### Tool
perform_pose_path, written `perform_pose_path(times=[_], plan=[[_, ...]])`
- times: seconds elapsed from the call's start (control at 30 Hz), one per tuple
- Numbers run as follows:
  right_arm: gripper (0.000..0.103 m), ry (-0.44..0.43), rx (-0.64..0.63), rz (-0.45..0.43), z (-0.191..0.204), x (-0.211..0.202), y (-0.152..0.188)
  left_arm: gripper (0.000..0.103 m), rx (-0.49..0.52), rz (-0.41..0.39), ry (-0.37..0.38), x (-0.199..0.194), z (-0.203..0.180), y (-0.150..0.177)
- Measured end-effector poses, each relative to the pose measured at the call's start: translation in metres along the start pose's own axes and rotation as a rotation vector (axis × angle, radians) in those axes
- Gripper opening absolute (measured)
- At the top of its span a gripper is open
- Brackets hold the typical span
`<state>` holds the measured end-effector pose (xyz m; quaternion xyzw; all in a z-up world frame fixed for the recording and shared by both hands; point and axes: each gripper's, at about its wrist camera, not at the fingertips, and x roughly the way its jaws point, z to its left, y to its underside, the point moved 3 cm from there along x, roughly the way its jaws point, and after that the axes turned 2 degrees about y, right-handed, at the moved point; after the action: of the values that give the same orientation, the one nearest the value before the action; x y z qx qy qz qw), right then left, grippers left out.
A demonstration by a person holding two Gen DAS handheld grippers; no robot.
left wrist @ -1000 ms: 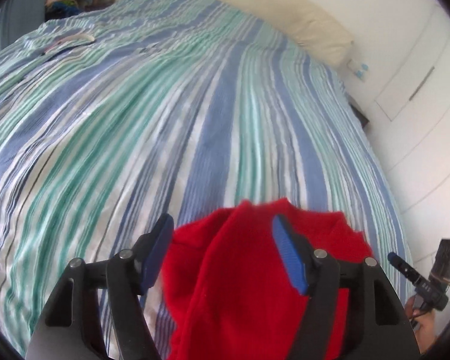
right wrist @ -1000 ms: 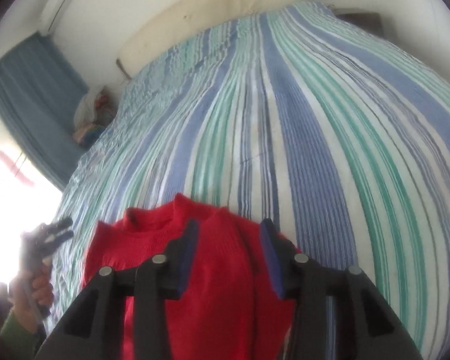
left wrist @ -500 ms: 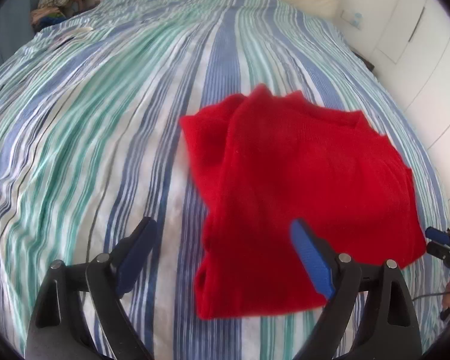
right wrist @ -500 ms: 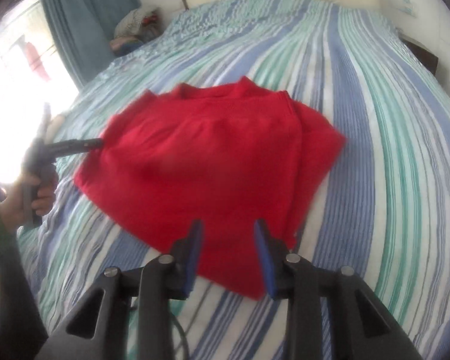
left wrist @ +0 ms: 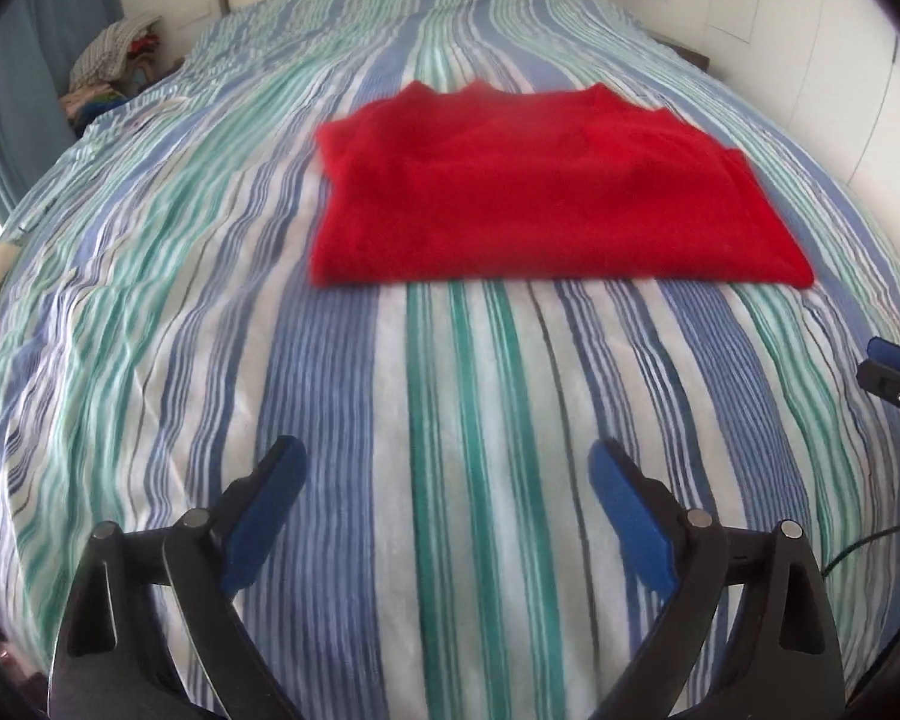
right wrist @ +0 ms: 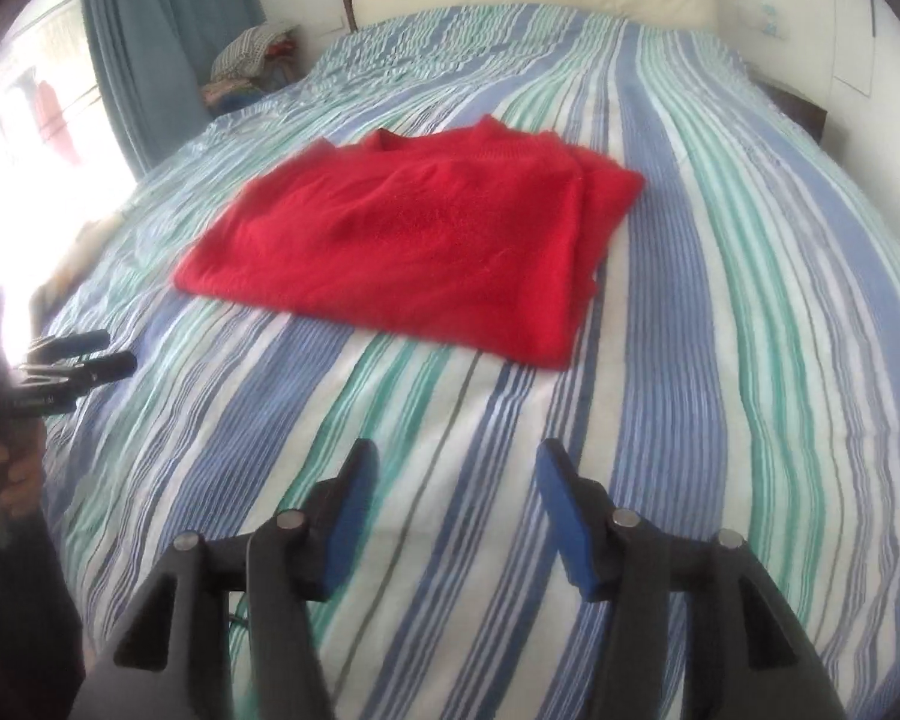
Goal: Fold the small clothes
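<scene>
Striped bed (left wrist: 150, 276) fills both views. Red sweater (left wrist: 546, 192) lies folded flat ahead of both grippers, well apart from them, so the fold looks done (tidying maybe left). Left gripper (left wrist: 444, 516) wide open, jaws just widened, w/ nothing between. Right gripper (right wrist: 456, 510) part open, just widened, also empty.

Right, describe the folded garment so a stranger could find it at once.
Start at the big bed with the blue, green and white striped cover. In the middle of it lies a folded red sweater, flat, with its neckline toward the headboard. It is the only plain red thing on the stripes.
</scene>
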<state>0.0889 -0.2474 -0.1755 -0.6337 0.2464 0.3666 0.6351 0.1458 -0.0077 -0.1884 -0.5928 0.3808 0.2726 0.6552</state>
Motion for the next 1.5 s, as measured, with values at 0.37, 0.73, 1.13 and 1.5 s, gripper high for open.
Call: perform_pose_path(times=[0.37,0.73,1.13,1.5], plan=[[0.074,0.102,0.067,-0.082,-0.010,0.020,0.058,0.103,-0.046,-0.007,-0.030,0.032,0.001,0.029],[0.075,0.124,0.047,-0.091,-0.007,0.024,0.063,0.103,-0.055,-0.036,-0.015,0.032,0.001,0.035],[0.075,0.125,0.047,-0.093,-0.007,0.024,0.063,0.103,-0.055,-0.038,-0.013,0.032,0.001,0.035],[0.075,0.124,0.048,-0.098,-0.007,0.023,0.063,0.103,-0.053,-0.038,-0.016,0.031,0.001,0.034]])
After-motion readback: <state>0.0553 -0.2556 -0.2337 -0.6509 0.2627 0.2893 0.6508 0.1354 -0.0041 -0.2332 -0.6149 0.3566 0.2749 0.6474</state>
